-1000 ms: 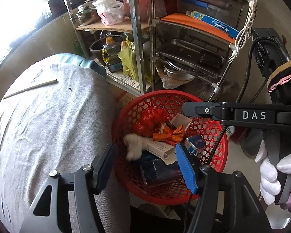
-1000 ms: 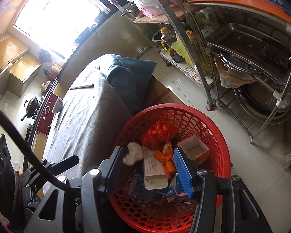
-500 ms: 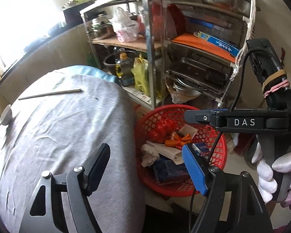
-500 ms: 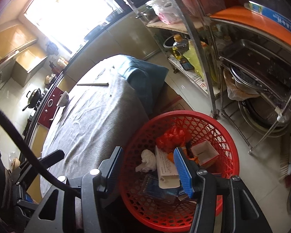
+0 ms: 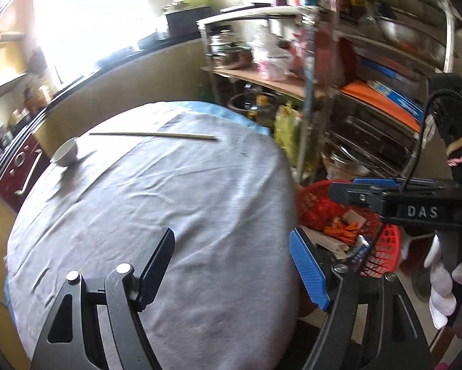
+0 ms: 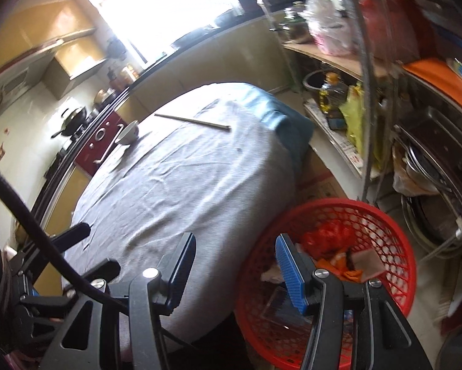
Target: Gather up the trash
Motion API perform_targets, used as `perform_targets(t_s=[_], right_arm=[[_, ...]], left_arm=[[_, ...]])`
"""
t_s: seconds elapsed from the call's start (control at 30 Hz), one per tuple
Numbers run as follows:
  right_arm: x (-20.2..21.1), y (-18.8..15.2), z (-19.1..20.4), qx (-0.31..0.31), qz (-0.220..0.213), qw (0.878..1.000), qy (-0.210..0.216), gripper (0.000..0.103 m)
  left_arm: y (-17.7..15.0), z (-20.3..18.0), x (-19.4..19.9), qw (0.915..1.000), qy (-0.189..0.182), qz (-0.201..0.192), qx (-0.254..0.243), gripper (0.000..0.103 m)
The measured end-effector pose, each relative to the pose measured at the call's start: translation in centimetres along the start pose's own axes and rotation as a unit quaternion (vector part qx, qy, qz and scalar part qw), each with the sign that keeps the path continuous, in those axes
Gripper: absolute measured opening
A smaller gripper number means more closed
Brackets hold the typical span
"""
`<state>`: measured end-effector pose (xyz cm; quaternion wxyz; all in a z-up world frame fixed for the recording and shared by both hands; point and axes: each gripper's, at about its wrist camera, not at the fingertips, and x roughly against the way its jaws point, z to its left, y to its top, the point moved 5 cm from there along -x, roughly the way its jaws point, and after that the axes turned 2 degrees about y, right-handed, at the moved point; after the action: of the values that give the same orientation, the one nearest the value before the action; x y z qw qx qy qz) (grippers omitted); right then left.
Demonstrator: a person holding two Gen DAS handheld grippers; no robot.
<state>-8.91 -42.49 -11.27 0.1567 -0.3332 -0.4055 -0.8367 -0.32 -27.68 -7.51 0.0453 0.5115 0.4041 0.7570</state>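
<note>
Blue pads face black ones with nothing between them. The left gripper [image 5: 231, 265] stands released and wide above the grey tablecloth [image 5: 156, 203], and the right gripper [image 6: 234, 271] is also released, a little narrower, with its gap over the edge of the same cloth. Both are empty.

Taking the red basket [image 6: 397, 237] as landmark: it stands on the floor, just beside the table edge and in front of the metal shelf rack [image 6: 366, 98]. Inside it lies the trash [image 6: 329, 240] that is already collected: a red crumpled bag, orange wrappers, a small box, some white paper. From the left wrist view the basket is partly hidden behind the right gripper, which a white-gloved hand [image 5: 443, 280] carries.

Well apart from the basket, at the far side of the table, lie chopsticks [image 5: 152, 135], and further still a white bowl [image 5: 64, 153]. I see no more wrappers or paper on the cloth; small dark specks are too small to tell.

In my judgement a drop into the basket is finished and the search for the next piece is in hand. The next move calls for scanning the cloth; if the chopsticks count as trash, a thin flat thing needs a low, narrow pinch across it.
</note>
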Motion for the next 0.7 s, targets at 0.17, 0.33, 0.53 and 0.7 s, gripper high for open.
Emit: perform_targets(t_s=[0.17,0.33,0.53,0.7], right_arm=[[-1.0,0.5,3.6,0.036,0.004,0.999,0.014,0.058],[-2.3,0.7,7.6,0.072,0.010,0.997,0.033,0.058],[-3.6,0.4,12.0,0.108,0.018,0.993,0.053,0.058],[-4.7,-0.2,15.0,0.137,0.024,0.989,0.059,0.058]], left_arm=[[-1.0,4.0,1.0,0.9983,0.042,-0.007,0.041,0.083],[-2.1,7.6,2.0,0.9941,0.075,-0.009,0.078,0.083],[-3.8,12.1,3.2,0.9855,0.118,-0.009,0.121,0.083],[-5.0,15.3,4.2,0.9777,0.146,-0.013,0.151,0.083]])
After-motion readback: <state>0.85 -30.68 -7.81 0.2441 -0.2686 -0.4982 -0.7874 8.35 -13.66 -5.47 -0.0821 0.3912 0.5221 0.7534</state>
